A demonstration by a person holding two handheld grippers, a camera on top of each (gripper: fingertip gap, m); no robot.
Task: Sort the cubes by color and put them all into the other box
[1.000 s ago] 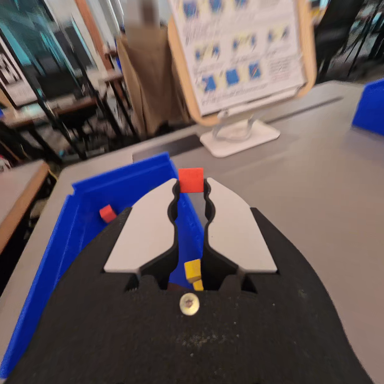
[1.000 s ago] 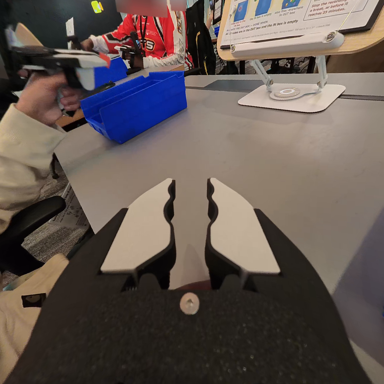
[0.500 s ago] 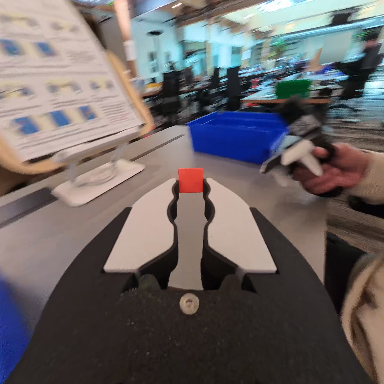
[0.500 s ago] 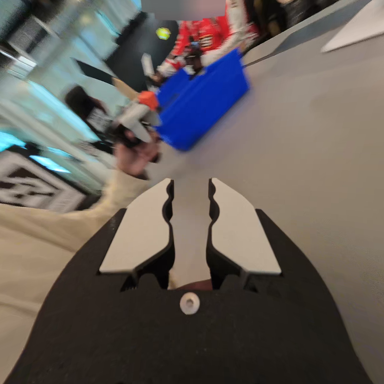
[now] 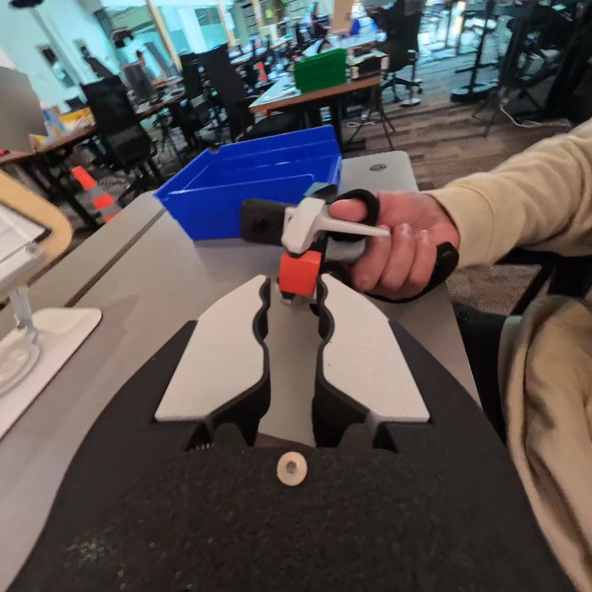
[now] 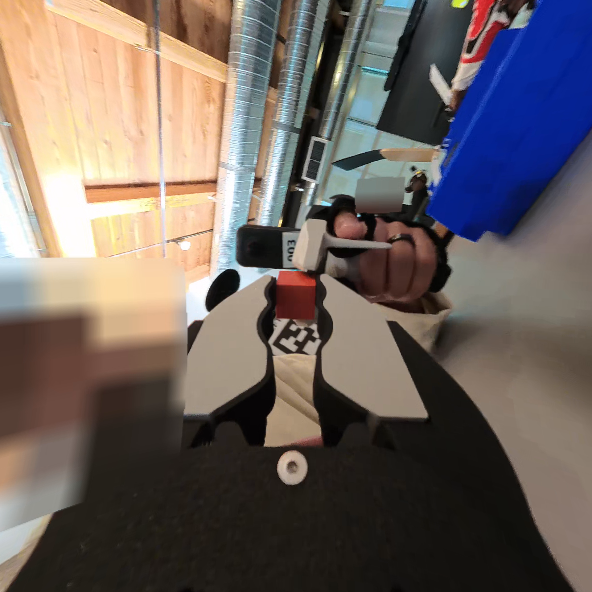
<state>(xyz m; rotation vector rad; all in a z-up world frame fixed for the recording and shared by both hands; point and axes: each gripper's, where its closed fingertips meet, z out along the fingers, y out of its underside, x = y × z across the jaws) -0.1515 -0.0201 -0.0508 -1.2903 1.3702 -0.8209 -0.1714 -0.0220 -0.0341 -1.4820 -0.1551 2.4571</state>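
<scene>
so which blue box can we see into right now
The blue box in the left wrist view: its open top and inner walls show. The other blue box shows only outer wall.

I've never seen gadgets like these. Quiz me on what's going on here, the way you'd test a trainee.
1. What colour is the cube at the tips of the left gripper? A red, B yellow, C green.
2. True or false: the cube lies on the table.
3. In the left wrist view, what stands on the table behind the right gripper?
Key: 1 A. 2 False: it is up in the air, where both grippers meet. 3 A blue box.
</scene>
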